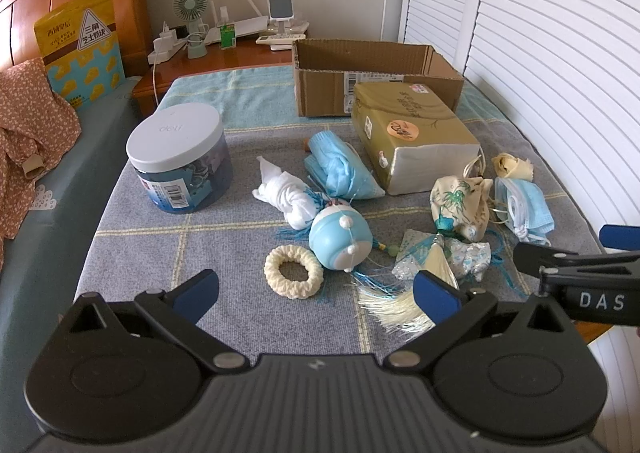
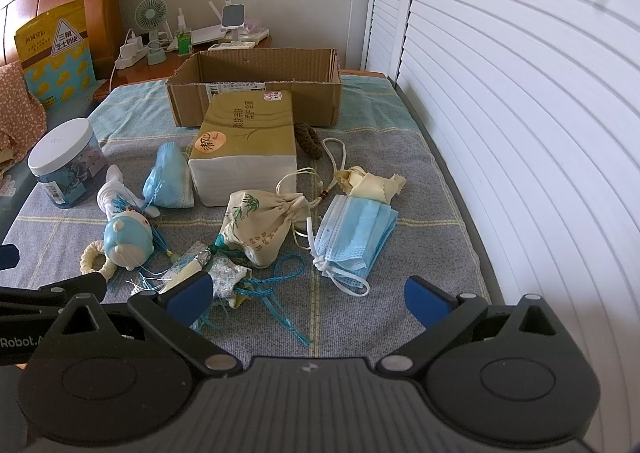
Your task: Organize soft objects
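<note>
Soft things lie scattered on a grey checked mat (image 1: pixel 224 245). In the left wrist view: a cream scrunchie (image 1: pixel 293 272), a blue round doll (image 1: pixel 340 239), a white rolled sock (image 1: pixel 286 193), folded blue masks (image 1: pixel 338 167), a bamboo-print pouch (image 1: pixel 460 205) and a tissue pack (image 1: pixel 412 133). An open cardboard box (image 1: pixel 376 73) stands behind. My left gripper (image 1: pixel 316 295) is open and empty, just short of the scrunchie. In the right wrist view the blue masks (image 2: pixel 354 235) and pouch (image 2: pixel 262 223) lie ahead of my right gripper (image 2: pixel 306 299), which is open and empty.
A white-lidded jar (image 1: pixel 180 161) stands at the mat's left. A cream cloth (image 2: pixel 370 181) and a brown crochet piece (image 2: pixel 308 139) lie near the tissue pack (image 2: pixel 246 143). Louvred doors (image 2: pixel 500 113) run along the right. A nightstand (image 1: pixel 224 57) with a fan is behind.
</note>
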Demonstrator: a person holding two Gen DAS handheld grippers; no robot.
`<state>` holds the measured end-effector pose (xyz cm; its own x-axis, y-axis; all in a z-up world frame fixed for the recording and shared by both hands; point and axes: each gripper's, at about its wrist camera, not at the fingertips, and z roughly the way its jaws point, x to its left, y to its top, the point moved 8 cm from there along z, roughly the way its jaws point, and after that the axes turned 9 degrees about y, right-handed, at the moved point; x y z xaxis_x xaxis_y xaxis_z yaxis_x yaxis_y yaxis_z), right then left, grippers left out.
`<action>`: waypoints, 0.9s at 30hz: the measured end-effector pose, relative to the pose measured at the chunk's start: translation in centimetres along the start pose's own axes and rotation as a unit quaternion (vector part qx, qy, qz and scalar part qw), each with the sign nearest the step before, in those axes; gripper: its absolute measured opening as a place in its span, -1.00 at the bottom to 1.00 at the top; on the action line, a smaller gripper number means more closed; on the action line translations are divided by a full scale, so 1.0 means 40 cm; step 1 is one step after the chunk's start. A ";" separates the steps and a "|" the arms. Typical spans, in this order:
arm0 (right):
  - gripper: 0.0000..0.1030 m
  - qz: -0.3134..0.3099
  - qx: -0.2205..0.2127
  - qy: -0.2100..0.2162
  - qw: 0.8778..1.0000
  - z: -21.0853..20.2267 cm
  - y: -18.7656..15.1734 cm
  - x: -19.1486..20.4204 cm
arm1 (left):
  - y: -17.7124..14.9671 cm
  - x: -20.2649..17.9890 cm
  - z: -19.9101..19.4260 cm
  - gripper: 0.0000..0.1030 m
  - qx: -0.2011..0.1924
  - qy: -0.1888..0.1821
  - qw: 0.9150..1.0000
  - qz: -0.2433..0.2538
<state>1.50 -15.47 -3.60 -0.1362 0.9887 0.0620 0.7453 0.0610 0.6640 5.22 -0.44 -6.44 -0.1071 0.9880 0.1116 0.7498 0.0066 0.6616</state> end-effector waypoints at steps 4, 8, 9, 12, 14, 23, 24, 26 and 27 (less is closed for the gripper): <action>1.00 0.000 0.000 0.000 1.000 0.000 0.000 0.000 | 0.000 0.000 0.000 0.99 0.000 0.000 1.000 0.000; 1.00 0.000 0.000 0.000 1.000 0.000 0.000 0.000 | 0.000 -0.001 -0.001 0.99 -0.001 0.000 1.000 0.000; 1.00 0.000 0.000 0.000 1.000 0.000 0.000 0.000 | 0.000 0.000 -0.001 0.99 -0.001 0.000 1.000 0.001; 1.00 0.000 0.000 0.000 1.000 0.000 0.000 0.000 | 0.001 -0.001 -0.001 0.99 -0.001 0.000 1.000 0.001; 1.00 0.000 -0.001 0.000 1.000 0.000 0.000 0.000 | 0.001 -0.001 -0.002 0.99 -0.001 0.000 1.000 0.001; 1.00 -0.001 -0.002 -0.001 1.000 -0.002 0.002 0.000 | 0.005 -0.001 -0.004 0.99 -0.004 -0.003 1.000 0.005; 1.00 -0.001 -0.002 -0.001 1.000 -0.002 0.003 0.000 | 0.005 -0.001 -0.005 0.99 -0.005 -0.003 1.000 0.005; 1.00 -0.002 -0.004 -0.001 1.000 -0.004 0.004 0.000 | 0.006 -0.001 -0.005 0.99 -0.006 -0.004 1.000 0.006; 1.00 -0.003 -0.004 -0.001 1.000 -0.003 0.004 0.001 | 0.007 0.000 -0.005 0.99 -0.007 -0.004 1.000 0.007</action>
<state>1.55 -15.45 -3.39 -0.1397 0.9885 0.0574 0.7393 0.0655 0.6702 5.30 -0.47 -6.11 -0.0912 0.9893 0.1143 0.7417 -0.0091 0.6707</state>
